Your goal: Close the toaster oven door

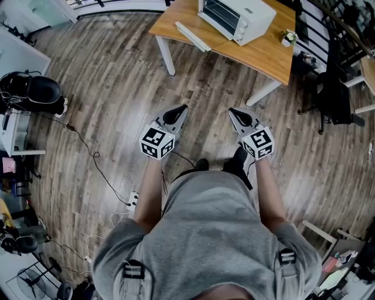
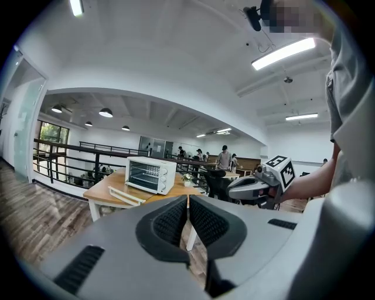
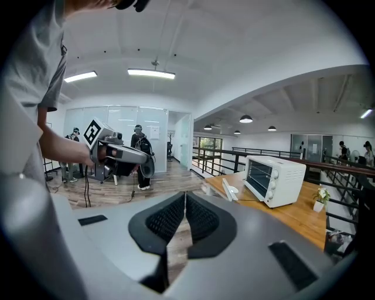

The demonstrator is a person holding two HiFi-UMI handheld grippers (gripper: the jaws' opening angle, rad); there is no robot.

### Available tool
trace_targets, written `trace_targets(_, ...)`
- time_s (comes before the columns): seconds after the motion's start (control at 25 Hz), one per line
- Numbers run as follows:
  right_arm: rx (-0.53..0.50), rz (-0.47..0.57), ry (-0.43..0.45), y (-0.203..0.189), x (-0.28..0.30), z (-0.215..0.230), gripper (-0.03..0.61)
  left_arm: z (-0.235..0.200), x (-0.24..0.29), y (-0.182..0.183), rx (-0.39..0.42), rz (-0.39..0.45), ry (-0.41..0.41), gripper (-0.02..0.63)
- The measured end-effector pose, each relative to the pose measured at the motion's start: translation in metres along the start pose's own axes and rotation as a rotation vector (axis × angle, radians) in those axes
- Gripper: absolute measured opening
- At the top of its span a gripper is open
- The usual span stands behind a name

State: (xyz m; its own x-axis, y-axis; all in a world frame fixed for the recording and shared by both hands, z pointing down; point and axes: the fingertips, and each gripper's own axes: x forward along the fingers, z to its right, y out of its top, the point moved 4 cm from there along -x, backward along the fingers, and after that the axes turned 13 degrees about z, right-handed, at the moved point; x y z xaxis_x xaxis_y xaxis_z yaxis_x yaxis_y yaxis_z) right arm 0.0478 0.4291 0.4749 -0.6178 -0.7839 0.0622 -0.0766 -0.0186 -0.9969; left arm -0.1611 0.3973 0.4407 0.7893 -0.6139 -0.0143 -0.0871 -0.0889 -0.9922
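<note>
A white toaster oven (image 1: 237, 17) stands on a wooden table (image 1: 258, 53) at the top of the head view, its dark glass front facing left. A flat white piece (image 1: 192, 36) lies on the table in front of it; I cannot tell whether the door stands open. My left gripper (image 1: 181, 109) and right gripper (image 1: 232, 110) hang side by side over the wood floor, well short of the table, both shut and empty. The left gripper view shows its jaws (image 2: 187, 199) together, with the oven (image 2: 151, 174) far ahead. In the right gripper view the jaws (image 3: 185, 196) are shut and the oven (image 3: 274, 180) stands to the right.
A small potted plant (image 1: 287, 38) sits on the table's right end. A black office chair (image 1: 331, 94) stands to the right of the table. Cables (image 1: 88, 149) and a power strip (image 1: 133, 200) lie on the floor at left. A railing and several people are far behind.
</note>
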Motion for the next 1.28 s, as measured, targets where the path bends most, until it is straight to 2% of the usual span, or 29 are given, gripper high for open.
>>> trace_targets(0.08,-0.003,0.004,-0.005,0.000,0.002,0.000,0.045,-0.002,-0.001,0.000,0.009,-0.002,-0.001,0.030)
trace_targets(0.2,-0.003,0.009,-0.015,0.000,0.005,0.000,0.141,-0.004,-0.002,-0.001,0.011,-0.003,-0.011,0.145)
trace_targets(0.28,0.001,0.007,-0.020,-0.003,0.006,-0.001,0.200,-0.003,-0.004,-0.003,0.008,-0.002,-0.016,0.192)
trace_targets(0.52,0.020,-0.001,-0.033,-0.008,0.004,-0.003,0.295,-0.003,-0.008,-0.004,0.015,-0.001,-0.010,0.245)
trace_targets(0.76,0.032,-0.007,-0.037,-0.008,0.004,-0.006,0.307,-0.008,-0.018,-0.001,-0.004,0.004,0.011,0.249)
trace_targets(0.92,0.033,-0.037,-0.008,-0.014,0.002,-0.011,0.305,-0.008,-0.025,-0.002,-0.022,0.013,0.044,0.249)
trace_targets(1.28,0.048,-0.045,0.023,-0.020,0.022,0.000,0.296,-0.018,-0.025,-0.006,-0.014,-0.001,0.082,0.249)
